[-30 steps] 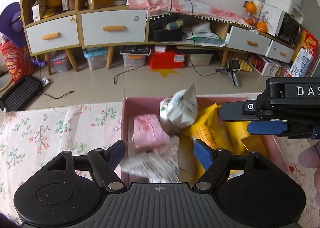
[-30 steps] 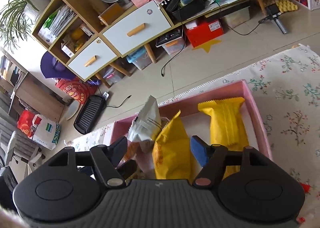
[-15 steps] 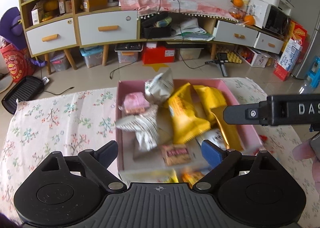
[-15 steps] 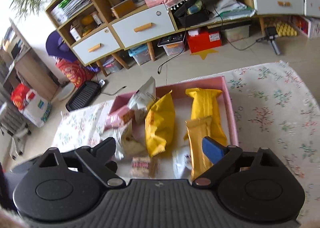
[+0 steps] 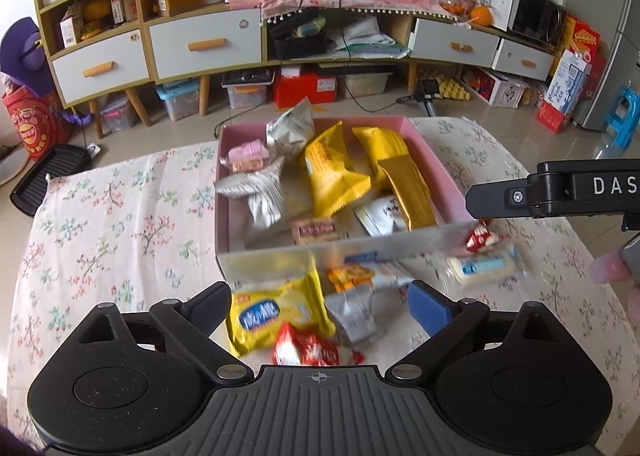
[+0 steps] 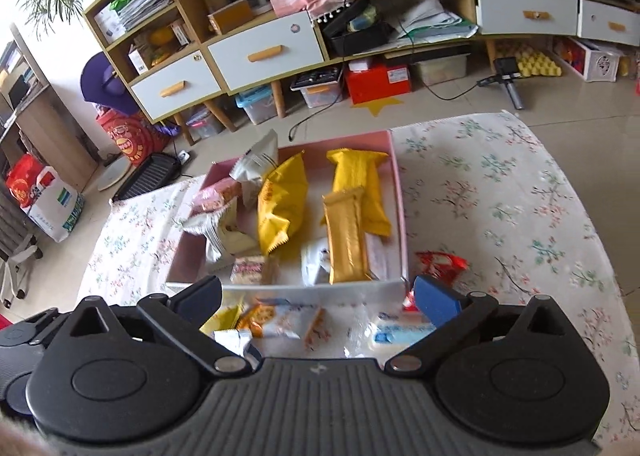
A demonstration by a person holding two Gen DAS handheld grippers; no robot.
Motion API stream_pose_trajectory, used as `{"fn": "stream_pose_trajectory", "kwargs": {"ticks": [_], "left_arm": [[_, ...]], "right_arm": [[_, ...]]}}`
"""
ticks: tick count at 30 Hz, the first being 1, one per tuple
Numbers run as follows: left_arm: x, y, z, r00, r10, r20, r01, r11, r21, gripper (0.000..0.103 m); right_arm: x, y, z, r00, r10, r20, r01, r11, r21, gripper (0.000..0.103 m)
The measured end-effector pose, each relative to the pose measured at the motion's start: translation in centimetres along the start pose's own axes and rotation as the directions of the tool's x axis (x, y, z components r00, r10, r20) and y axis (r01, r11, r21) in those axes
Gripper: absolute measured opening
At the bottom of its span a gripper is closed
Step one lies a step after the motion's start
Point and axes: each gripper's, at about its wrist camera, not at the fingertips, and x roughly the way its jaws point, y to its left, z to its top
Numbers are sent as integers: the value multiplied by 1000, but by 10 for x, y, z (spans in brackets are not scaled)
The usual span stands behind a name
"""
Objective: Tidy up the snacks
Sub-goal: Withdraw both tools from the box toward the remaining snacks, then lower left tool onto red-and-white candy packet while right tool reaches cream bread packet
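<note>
A pink box [image 5: 436, 172] sits on a table covered with a flowered cloth [image 5: 120, 224], toward the far side. Inside it lie a yellow bag [image 5: 332, 176], a long yellow packet [image 5: 382, 144] with a gold bar [image 5: 408, 192] leaning on it, two silver-white pouches [image 5: 260, 192], a small pink pack [image 5: 246, 158] in the far left corner, and a small brown sweet [image 5: 318, 230] by the near wall.

More snacks lie loose on the cloth just near the box: a yellow biscuit pack [image 5: 276, 314], a red wrapper [image 5: 308, 350], a silver sachet [image 5: 352, 316], an orange-printed pack [image 5: 356, 274], a white-and-blue roll [image 5: 484, 266] and a red sweet [image 5: 482, 236] at the box's near right corner.

The left gripper [image 5: 318, 306] hangs above these loose packs, its jaws opening wide and gripping nothing. The right gripper [image 6: 318, 298] hovers over the box's near wall, its jaws also opening, nothing held between them. In the left view its arm reaches in from the right.
</note>
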Motion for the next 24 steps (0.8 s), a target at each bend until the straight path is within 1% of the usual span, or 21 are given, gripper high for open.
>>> {"fn": "stream_pose_trajectory", "kwargs": {"ticks": [6,12,15,19,21,24], "left_arm": [[-6,-3,-15,1000,-17,11,17,999,-28,99],[0,-3,-29,1000,1,17,-1,1000,-26,99],[8,1,-38,1000,3,1,-3,999,-34,99],[16,5,-43,1000,23,-11,-23,1000,-10,99],[19,9,-45,1000,25,-8,-25,1000,-9,99],[24,14,-49,1000,10,-3,-10,1000,-7,99]], "right_arm": [[-7,-3,-15,1000,-9,18,10,1000,-26,103],[-4,-8,-29,1000,-10,21,11,999,-34,103],[-2,-13,-34,1000,-15,5,15,999,-33,103],[0,-25,-37,999,-9,-36,9,1000,6,103],[0,-31,-39,999,-22,-36,23,1000,20,103],[1,-37,-41,996,-77,-37,77,997,10,103]]}}
